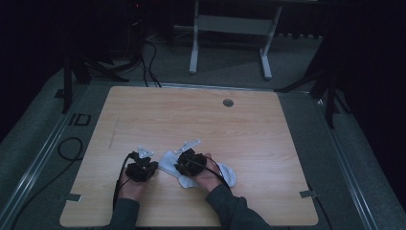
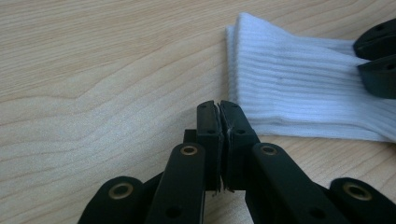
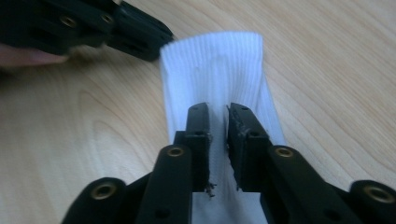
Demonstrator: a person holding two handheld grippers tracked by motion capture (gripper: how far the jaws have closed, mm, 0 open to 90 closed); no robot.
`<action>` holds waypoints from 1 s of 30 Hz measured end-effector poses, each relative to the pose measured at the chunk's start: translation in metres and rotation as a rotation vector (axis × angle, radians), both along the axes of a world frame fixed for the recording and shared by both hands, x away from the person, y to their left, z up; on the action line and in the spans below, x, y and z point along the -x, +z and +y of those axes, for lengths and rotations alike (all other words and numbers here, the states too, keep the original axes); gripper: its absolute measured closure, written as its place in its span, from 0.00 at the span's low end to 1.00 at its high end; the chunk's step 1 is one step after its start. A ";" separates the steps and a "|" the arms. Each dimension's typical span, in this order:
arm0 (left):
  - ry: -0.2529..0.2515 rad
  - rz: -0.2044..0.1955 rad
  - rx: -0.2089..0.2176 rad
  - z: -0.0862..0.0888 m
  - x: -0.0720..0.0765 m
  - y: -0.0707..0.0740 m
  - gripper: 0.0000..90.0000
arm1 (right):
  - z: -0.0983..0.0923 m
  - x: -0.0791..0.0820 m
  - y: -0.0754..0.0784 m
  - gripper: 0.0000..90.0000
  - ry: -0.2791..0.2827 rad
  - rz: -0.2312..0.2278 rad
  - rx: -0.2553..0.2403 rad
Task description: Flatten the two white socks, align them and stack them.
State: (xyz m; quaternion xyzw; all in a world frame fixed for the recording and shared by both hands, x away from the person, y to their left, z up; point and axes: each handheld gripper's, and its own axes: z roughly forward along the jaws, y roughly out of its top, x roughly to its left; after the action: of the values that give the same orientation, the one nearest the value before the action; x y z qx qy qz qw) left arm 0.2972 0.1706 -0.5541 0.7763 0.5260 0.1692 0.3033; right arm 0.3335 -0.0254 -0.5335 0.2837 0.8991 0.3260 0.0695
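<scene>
Sock (image 1: 229, 175) handling going on here, lower middle of the high view, on the wooden table (image 1: 268, 134). It's a white ribbed one lying flat near the table's front edge, mostly tucked under the person's right hand (image 1: 207, 176). Right gripper (image 3: 217, 108) has its jaws only narrowly apart with a fold of the ribbed fabric running up between them, so I'd say it's pinching the sock rather than just hovering over it. Left gripper (image 2: 219, 105) is pressed fully together with nothing in it, tips parked on the bare wood just beside the cuff end, which sits in the upper right of its own view. Risk as I see it: the right one seems to have only a thin ridge of cloth, so a quick pull could let the knit slide out, or lift just the top layer and bunch the whole thing up. And the left jaws need to spread before they go in, otherwise they'll probably just shove the cuff along the table.
</scene>
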 end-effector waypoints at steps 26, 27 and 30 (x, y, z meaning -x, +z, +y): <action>-0.085 -0.063 -0.032 -0.027 -0.006 0.003 0.98 | 0.000 -0.002 -0.006 0.63 0.051 0.031 0.029; -0.085 -0.062 -0.034 -0.027 -0.006 0.003 0.98 | -0.003 -0.001 -0.003 0.62 0.053 0.023 0.026; -0.084 -0.060 -0.035 -0.027 -0.005 0.003 0.98 | -0.015 0.001 0.009 0.61 0.046 0.004 0.005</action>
State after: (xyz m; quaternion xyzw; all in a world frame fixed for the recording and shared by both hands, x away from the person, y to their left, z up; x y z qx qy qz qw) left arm 0.3026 0.1434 -0.5507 0.7976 0.4804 0.1886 0.3121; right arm 0.3325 -0.0404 -0.5244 0.2631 0.9064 0.3247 0.0609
